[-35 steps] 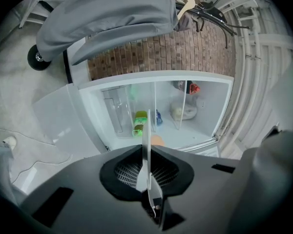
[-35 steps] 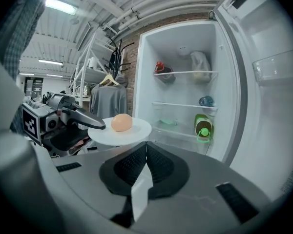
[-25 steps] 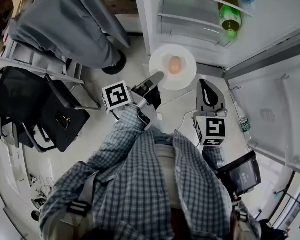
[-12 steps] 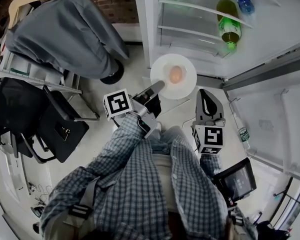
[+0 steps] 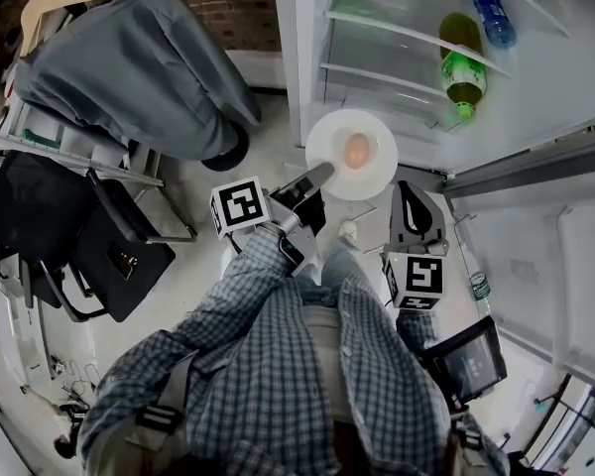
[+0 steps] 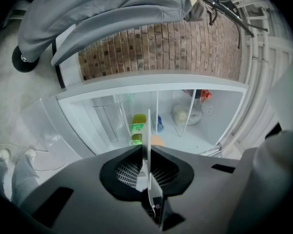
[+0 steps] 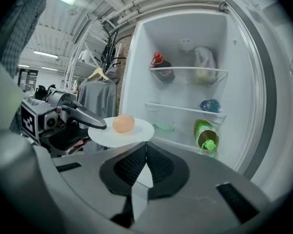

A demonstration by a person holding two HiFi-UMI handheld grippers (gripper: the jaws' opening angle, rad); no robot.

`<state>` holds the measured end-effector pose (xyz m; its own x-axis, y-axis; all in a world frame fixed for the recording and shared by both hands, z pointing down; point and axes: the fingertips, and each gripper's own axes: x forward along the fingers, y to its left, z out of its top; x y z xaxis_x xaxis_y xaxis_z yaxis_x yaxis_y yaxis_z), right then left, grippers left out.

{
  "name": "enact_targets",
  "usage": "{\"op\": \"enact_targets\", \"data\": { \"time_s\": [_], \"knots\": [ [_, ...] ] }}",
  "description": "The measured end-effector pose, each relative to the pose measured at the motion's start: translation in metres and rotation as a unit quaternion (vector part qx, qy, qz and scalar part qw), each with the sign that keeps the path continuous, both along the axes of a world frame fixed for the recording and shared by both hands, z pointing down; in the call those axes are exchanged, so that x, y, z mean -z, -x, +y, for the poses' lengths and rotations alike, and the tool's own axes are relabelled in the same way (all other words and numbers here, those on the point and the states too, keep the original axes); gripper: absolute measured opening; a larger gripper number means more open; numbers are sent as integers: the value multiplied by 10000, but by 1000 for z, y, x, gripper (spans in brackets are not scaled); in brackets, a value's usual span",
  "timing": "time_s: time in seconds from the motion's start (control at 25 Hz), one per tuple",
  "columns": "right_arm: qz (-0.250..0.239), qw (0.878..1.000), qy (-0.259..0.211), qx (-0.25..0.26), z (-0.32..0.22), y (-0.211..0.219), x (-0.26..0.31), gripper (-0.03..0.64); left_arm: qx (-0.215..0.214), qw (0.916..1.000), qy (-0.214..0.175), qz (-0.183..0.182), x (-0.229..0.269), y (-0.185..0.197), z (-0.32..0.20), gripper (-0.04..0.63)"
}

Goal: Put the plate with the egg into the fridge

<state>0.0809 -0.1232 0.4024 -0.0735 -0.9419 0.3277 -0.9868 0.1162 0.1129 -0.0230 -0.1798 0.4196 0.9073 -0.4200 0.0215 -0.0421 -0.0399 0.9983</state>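
Note:
A white plate [image 5: 353, 163] with a brown egg [image 5: 357, 150] on it hangs in front of the open fridge [image 5: 397, 58]. My left gripper [image 5: 317, 175] is shut on the plate's near rim. In the left gripper view the plate [image 6: 147, 140] shows edge-on between the jaws, with the egg [image 6: 157, 140] just behind it. My right gripper [image 5: 411, 198] sits to the right of the plate, shut and holding nothing. The right gripper view shows the plate [image 7: 121, 130], the egg [image 7: 123, 123] and the left gripper's finger [image 7: 85, 117] on the rim.
A green bottle [image 5: 461, 62] and a blue bottle [image 5: 492, 13] lie on the fridge shelves. The open fridge door [image 5: 535, 226] stands at the right. A grey jacket [image 5: 129, 67] and a black chair [image 5: 99, 236] are at the left. A tablet [image 5: 471, 357] hangs low at the right.
The plate with the egg has moved a little up and toward the fridge with my left gripper. The right gripper has stayed close beside it.

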Motion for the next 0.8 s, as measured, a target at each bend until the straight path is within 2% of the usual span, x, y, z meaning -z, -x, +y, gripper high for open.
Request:
{"op": "enact_targets", "data": {
  "time_s": [0.4,0.52,0.8],
  "knots": [
    [147,9997,-99,175,-40,-37,13,8,195,9998,-19,96,14,-35,-32,31],
    [196,9994,-113,266,-50,-48,15,8,301,9995,-19,-1,15,-44,-41,31],
    [240,9988,-164,385,-73,-75,17,8,524,9983,-35,255,35,-72,-56,31]
  ]
}}
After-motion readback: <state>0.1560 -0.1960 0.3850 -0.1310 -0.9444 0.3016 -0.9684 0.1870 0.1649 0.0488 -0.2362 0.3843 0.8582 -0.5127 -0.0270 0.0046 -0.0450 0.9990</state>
